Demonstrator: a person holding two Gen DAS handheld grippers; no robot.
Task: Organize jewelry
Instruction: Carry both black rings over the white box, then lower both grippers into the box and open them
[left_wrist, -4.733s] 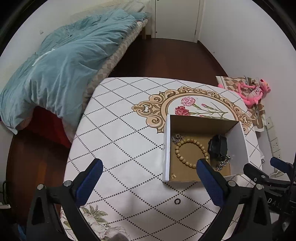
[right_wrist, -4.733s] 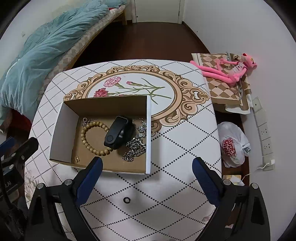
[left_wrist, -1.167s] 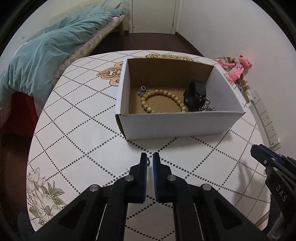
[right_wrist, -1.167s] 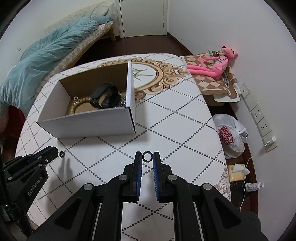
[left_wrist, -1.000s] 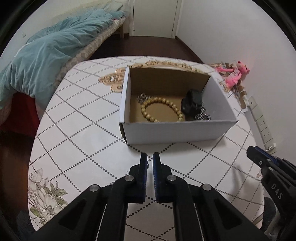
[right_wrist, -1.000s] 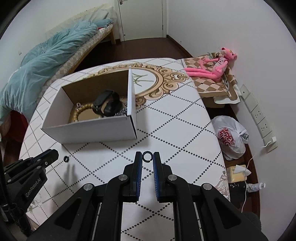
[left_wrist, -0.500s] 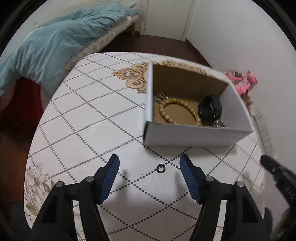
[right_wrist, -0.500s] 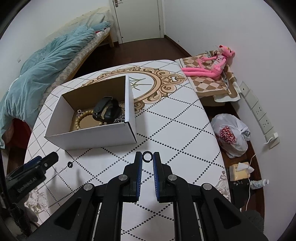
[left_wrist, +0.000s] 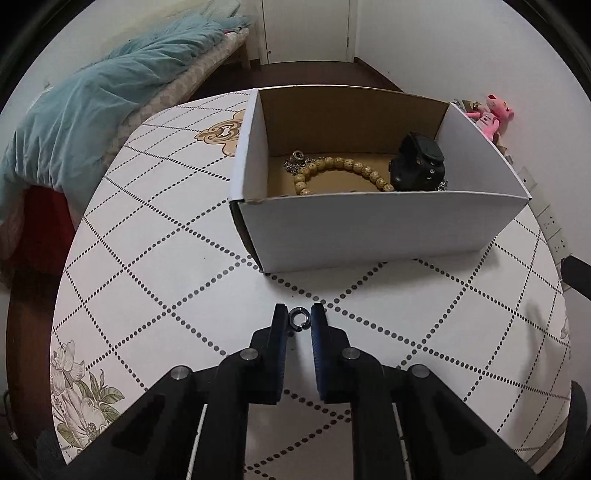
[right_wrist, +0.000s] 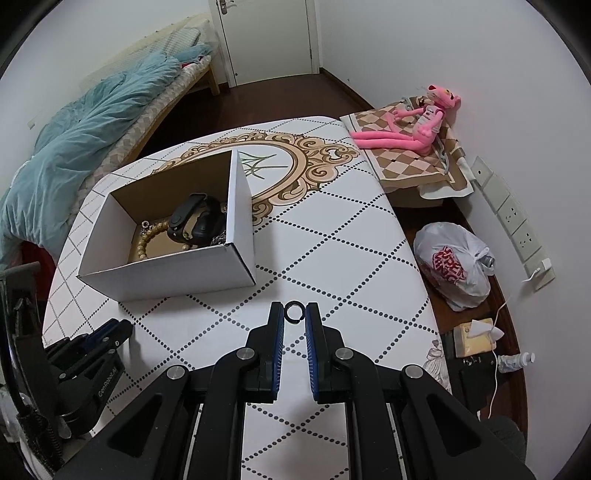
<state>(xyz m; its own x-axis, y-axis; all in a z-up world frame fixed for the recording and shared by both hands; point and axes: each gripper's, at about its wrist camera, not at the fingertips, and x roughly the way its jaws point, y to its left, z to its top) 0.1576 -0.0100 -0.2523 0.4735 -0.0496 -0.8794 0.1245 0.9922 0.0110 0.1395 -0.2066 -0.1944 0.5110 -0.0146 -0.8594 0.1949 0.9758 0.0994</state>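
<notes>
A round table (left_wrist: 155, 280) carries a white box (left_wrist: 369, 229) of jewelry – beads (left_wrist: 343, 166) inside. In front of the box, the left gripper (left_wrist: 299, 320) pinches one dark ring (left_wrist: 299, 318) – the right gripper (right_wrist: 294, 312) clamps another ring (right_wrist: 294, 311).

The right gripper (right_wrist: 294, 314) pinches a small black ring (right_wrist: 294, 312) between its blue-padded jaws above the white diamond-patterned table (right_wrist: 343, 258). Ahead to the left stands an open white cardboard box (right_wrist: 173, 273) containing a tan beaded bracelet (right_wrist: 146, 240) and a black wristband (right_wrist: 195, 221). The left gripper (right_wrist: 110, 332) lies low at the left edge.
</notes>
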